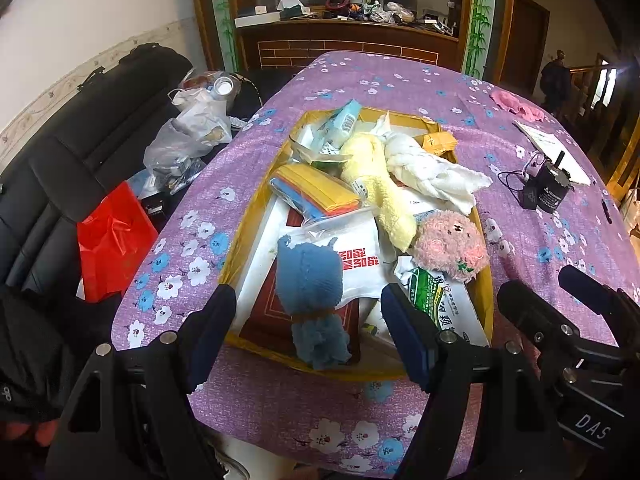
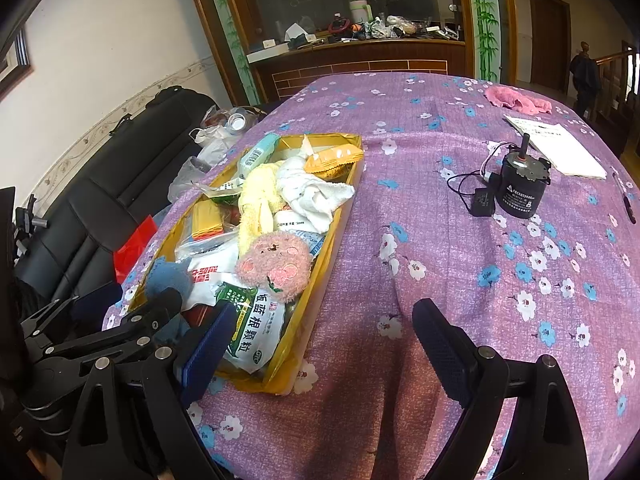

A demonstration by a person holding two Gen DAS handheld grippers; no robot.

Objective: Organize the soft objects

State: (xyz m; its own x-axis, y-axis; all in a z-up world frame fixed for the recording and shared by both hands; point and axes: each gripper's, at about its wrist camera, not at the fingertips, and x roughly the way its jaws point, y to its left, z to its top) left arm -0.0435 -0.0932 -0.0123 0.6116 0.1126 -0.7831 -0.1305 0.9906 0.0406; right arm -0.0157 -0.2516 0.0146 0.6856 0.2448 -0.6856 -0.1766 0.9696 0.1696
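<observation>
I hold both the left tongs [image 1: 308,334] and the right tongs [image 2: 324,344] wide and empty, the left above the blue towel roll [image 1: 312,280] lying at the near end of the yellow tray [image 2: 320,280] on the surface [image 2: 440,240].

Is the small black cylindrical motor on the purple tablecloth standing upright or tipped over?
Upright. The small black cylindrical motor stands on its flat base on the purple flowered tablecloth, with its shaft pointing up.
</observation>
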